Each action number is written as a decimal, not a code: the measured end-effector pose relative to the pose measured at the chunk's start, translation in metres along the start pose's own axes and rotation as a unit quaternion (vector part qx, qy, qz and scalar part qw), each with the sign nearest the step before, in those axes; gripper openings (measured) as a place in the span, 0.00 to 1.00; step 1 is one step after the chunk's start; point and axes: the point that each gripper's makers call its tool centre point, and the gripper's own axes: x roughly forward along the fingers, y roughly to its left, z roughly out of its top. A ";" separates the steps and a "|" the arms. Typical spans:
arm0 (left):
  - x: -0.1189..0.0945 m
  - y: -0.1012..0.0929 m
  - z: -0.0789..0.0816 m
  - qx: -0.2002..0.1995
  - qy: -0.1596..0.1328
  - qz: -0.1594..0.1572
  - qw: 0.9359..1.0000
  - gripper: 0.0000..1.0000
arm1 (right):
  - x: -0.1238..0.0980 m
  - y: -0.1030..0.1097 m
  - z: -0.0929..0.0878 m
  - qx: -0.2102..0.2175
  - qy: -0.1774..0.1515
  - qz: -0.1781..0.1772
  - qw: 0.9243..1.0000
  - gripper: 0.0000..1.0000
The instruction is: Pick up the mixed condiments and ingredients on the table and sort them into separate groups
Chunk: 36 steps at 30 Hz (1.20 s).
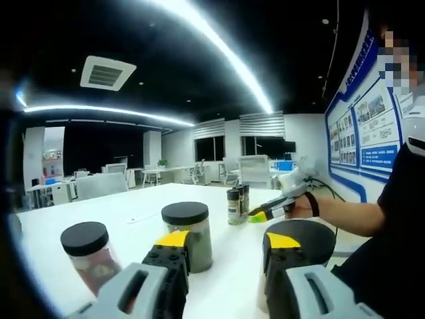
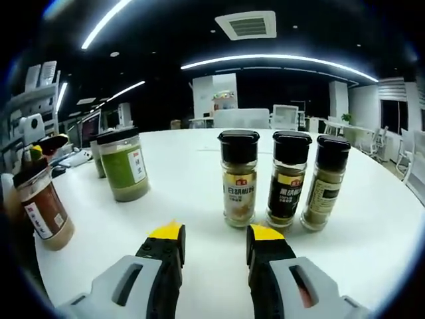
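Office room, white table under strip lights. Left gripper view: left gripper open, holding nothing; grey-filled jar just ahead between its jaws, reddish jar left, black-lidded jar right; right gripper beyond, by small bottles. Right gripper view: right gripper open, empty; three spice bottles, pale, dark, tan, grouped just ahead; green-powder jar and brown-powder jar left. Sorting looks partly done; big jars remain.
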 end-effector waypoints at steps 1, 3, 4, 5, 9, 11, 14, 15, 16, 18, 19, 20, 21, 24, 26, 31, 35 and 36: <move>0.000 0.001 0.000 0.000 0.000 0.001 1.000 0.44 | 0.000 0.002 0.000 0.004 -0.002 0.003 1.000 0.38; -0.002 0.002 -0.001 -0.002 -0.002 0.003 1.000 0.44 | -0.001 0.006 0.000 0.005 -0.001 0.010 1.000 0.38; -0.002 0.003 -0.002 -0.002 -0.002 0.005 1.000 0.44 | -0.001 0.011 0.001 0.012 -0.004 0.022 1.000 0.38; -0.003 0.003 -0.002 -0.002 -0.002 0.006 1.000 0.44 | -0.002 0.016 0.003 0.018 -0.008 0.034 0.999 0.38; -0.006 0.006 -0.004 -0.004 -0.001 0.010 1.000 0.44 | -0.006 0.025 0.010 0.028 -0.020 0.055 0.998 0.38; -0.007 0.007 -0.005 -0.004 0.000 0.012 1.000 0.44 | -0.007 0.028 0.014 0.026 -0.024 0.059 0.998 0.38; -0.010 0.009 -0.004 -0.005 -0.002 0.015 1.000 0.44 | -0.011 0.034 0.021 0.021 -0.033 0.068 0.997 0.38; -0.010 0.010 -0.004 -0.005 -0.003 0.015 1.000 0.44 | -0.013 0.036 0.023 0.019 -0.037 0.072 0.997 0.38; -0.011 0.010 -0.004 -0.006 -0.004 0.017 1.000 0.44 | -0.014 0.039 0.025 0.017 -0.040 0.076 0.996 0.38; -0.012 0.012 -0.004 -0.007 -0.004 0.019 1.000 0.44 | -0.016 0.046 0.029 0.005 -0.045 0.087 0.995 0.38; -0.013 0.013 -0.005 -0.007 -0.003 0.020 1.000 0.44 | -0.017 0.050 0.030 -0.004 -0.045 0.094 0.995 0.38; -0.013 0.013 -0.006 -0.008 -0.002 0.021 1.000 0.44 | -0.018 0.054 0.031 -0.012 -0.044 0.101 0.994 0.38; -0.014 0.013 -0.006 -0.007 -0.002 0.022 1.000 0.44 | -0.019 0.059 0.032 -0.016 -0.045 0.111 0.993 0.38; -0.016 0.014 -0.007 -0.007 -0.002 0.022 1.000 0.44 | -0.023 0.070 0.037 -0.023 -0.054 0.135 0.989 0.38; -0.018 0.016 -0.007 -0.007 -0.001 0.025 1.000 0.44 | -0.028 0.083 0.043 -0.034 -0.072 0.163 0.983 0.39; -0.023 0.021 -0.006 -0.009 -0.003 0.032 0.999 0.44 | -0.036 0.103 0.046 -0.064 -0.075 0.201 0.975 0.40; -0.027 0.023 -0.009 -0.010 -0.001 0.035 0.999 0.44 | -0.041 0.116 0.047 -0.067 -0.075 0.234 0.967 0.40; -0.027 0.024 -0.009 -0.010 -0.001 0.036 0.999 0.44 | -0.042 0.119 0.047 -0.060 -0.077 0.244 0.965 0.40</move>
